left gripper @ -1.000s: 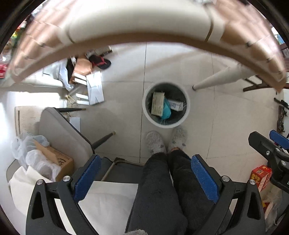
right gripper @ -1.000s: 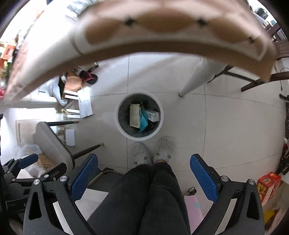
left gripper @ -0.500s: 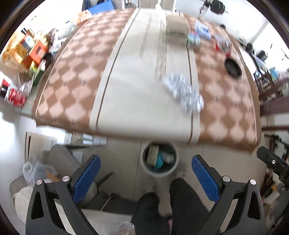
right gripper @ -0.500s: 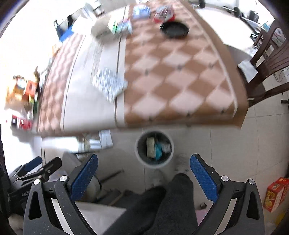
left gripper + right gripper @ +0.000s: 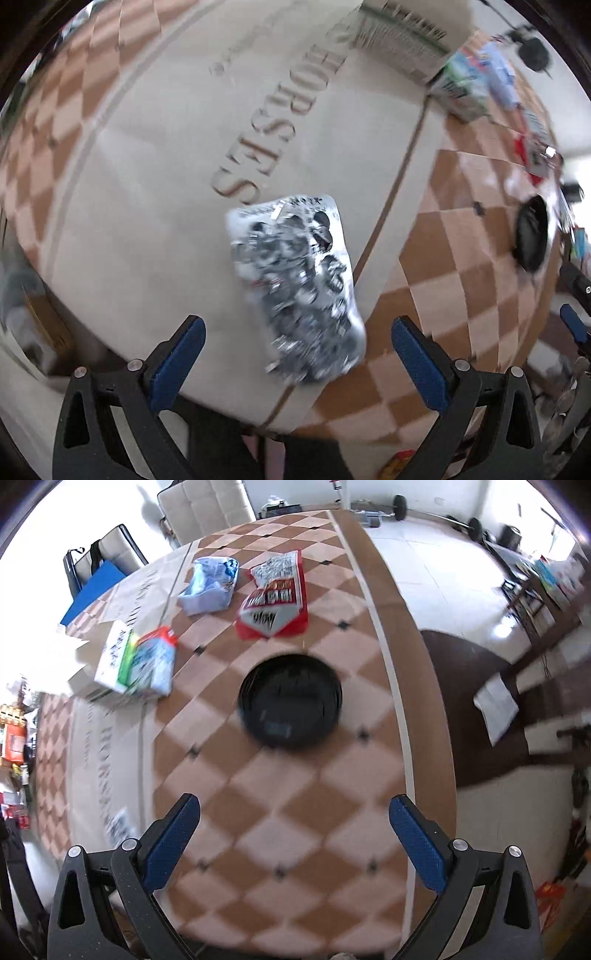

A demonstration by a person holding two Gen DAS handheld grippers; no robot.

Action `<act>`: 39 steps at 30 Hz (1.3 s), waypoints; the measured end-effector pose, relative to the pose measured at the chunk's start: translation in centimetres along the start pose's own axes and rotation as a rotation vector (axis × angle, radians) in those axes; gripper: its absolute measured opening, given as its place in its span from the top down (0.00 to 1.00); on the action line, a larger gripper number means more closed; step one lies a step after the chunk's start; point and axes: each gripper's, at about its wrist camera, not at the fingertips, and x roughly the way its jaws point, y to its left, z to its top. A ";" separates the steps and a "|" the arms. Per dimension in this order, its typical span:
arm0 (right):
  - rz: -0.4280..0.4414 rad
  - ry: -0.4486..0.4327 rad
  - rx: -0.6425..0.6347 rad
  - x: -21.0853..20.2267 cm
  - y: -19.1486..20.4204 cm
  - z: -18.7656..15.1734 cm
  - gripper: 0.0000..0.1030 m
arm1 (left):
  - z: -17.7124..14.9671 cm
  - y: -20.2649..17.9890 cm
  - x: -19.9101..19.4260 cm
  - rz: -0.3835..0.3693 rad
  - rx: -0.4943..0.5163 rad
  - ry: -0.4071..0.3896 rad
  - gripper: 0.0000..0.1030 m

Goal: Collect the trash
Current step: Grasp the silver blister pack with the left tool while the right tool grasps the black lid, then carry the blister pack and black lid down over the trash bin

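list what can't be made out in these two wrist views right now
- Left wrist view: the silver foil blister pack is motion-blurred; its print and whether any pills remain cannot be told.
- Right wrist view: the black round plastic dish is smeared; its contents cannot be told.
- Right wrist view: the red and white snack bag has lettering too small to read.
- Neither view shows a trash bin.

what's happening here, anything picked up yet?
Nothing held yet. A person holds two grippers over a checkered brown-and-cream tablecloth. The left gripper is open, pointed at a crinkled silver blister pack lying on the cloth's cream strip. The right gripper is open too, facing a round black plastic lid. Beyond it lie a red-and-white snack bag and a pale blue wrapper.
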 end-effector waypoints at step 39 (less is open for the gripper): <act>0.143 -0.141 -0.301 -6.0 4.3 -14.9 0.13 | -17.1 5.1 -13.1 0.260 0.017 -0.635 0.44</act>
